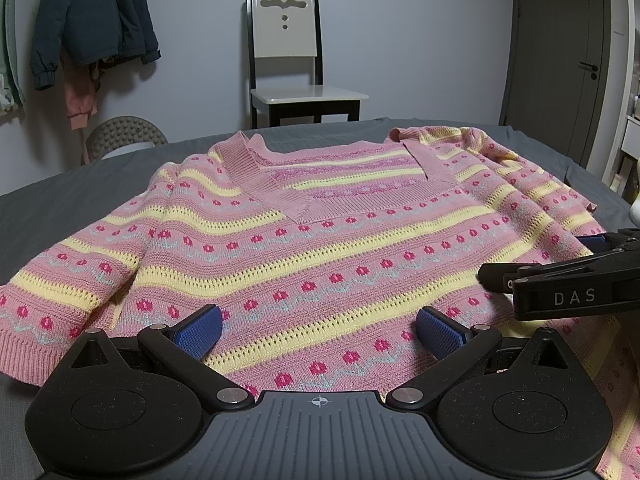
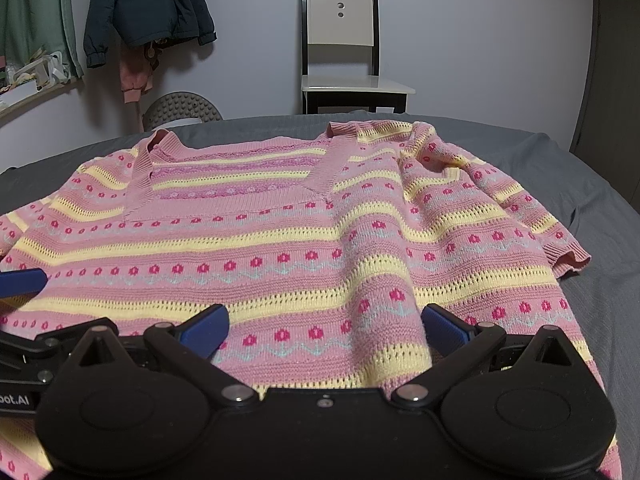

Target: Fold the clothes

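The sweater [image 1: 320,248], pink knit with yellow stripes and red flower rows, lies spread front-up on the grey bed sheet [image 1: 60,208], neckline toward the chair [image 1: 286,60] at the wall. The left gripper [image 1: 318,330] hovers low over the hem area, its blue pads apart with nothing between them. The right gripper [image 2: 326,326] stands likewise spread over the knit. Only the left wrist view shows the left sleeve laid flat and a door [image 1: 560,40]; only the right wrist view shows the right sleeve cuff [image 2: 568,258] resting on the sheet.
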